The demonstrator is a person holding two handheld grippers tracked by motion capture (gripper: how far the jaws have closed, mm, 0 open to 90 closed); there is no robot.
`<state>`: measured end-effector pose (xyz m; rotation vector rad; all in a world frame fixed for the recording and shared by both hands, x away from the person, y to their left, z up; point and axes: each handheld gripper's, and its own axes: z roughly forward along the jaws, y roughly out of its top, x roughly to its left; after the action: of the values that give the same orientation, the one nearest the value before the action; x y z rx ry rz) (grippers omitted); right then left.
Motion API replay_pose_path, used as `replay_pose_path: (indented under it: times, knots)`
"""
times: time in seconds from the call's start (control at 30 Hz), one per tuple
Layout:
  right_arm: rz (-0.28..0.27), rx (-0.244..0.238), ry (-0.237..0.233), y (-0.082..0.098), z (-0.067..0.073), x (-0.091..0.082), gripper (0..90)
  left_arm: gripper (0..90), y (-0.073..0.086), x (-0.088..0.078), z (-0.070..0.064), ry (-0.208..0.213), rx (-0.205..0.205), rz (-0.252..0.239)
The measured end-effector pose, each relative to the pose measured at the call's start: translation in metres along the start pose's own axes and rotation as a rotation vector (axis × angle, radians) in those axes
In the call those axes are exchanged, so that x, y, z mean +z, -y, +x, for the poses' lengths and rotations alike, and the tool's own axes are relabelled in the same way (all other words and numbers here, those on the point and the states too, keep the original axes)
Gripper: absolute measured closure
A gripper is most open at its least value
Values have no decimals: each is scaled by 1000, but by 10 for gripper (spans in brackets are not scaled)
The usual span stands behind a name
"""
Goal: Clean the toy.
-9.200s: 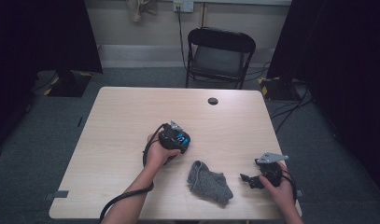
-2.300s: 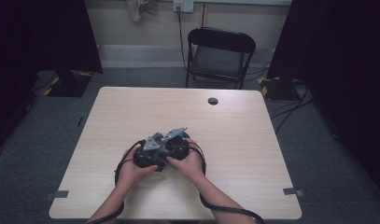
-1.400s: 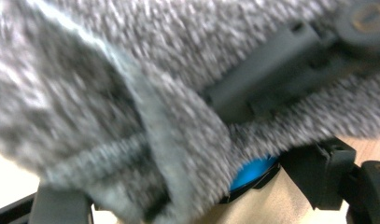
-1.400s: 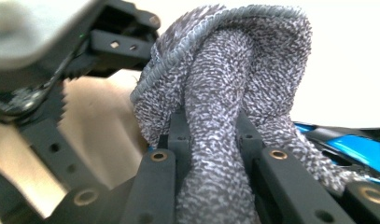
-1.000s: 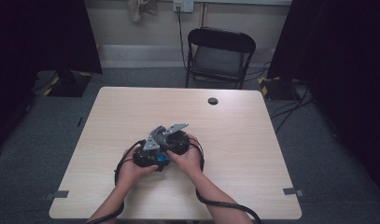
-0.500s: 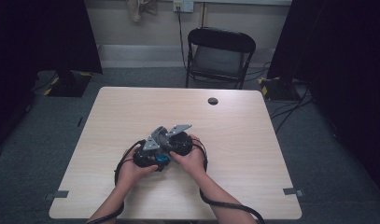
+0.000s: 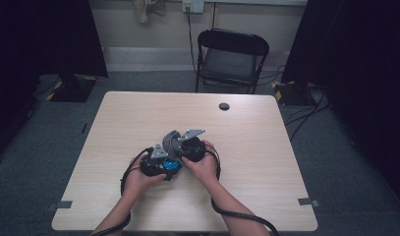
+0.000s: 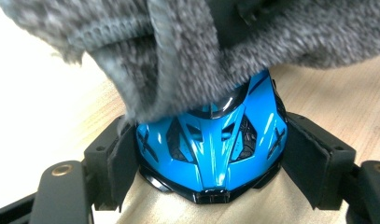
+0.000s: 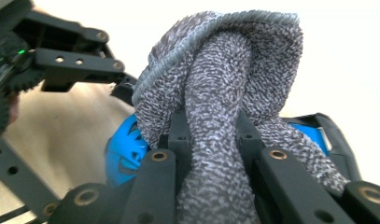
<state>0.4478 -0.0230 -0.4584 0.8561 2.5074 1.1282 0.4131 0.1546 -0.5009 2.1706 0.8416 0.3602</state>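
Grey cloth (image 9: 220, 93) pinched tight in right gripper (image 9: 215, 154), wiping blue mouse (image 8: 211, 144) clamped in left gripper (image 8: 206, 158) fingers; next: rub toward 6 o'clock.

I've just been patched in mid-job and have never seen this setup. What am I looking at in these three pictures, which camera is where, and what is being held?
There is no robot arm here. A person sits at a wooden table with a hand-held two-jaw tool in each hand.

The high view looks down from above the person's side; the forearms come in from the bottom. The left tool and right tool meet near the table's middle. A small dark round thing sits near the far edge, and a black chair stands behind the table.

The left gripper view looks along the left tool's own jaws: they clamp a glossy blue and black object.

The right gripper view rides the right tool, whose jaws are shut on a grey cloth. The cloth is pressed against the blue object, which looks like wiping.
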Motion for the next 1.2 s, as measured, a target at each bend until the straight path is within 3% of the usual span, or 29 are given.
replay_pose_path:
  times: [0.07,0.33,1.2]
  knots:
    - [-2,7,30,-1,-4,-1,747,243,0,0,0,0,0,0]
    - [-3,79,35,3,-29,0,746,243,0,0,0,0,0,0]
    - [30,57,121,0,-50,1,745,243,0,0,0,0,-1,0]
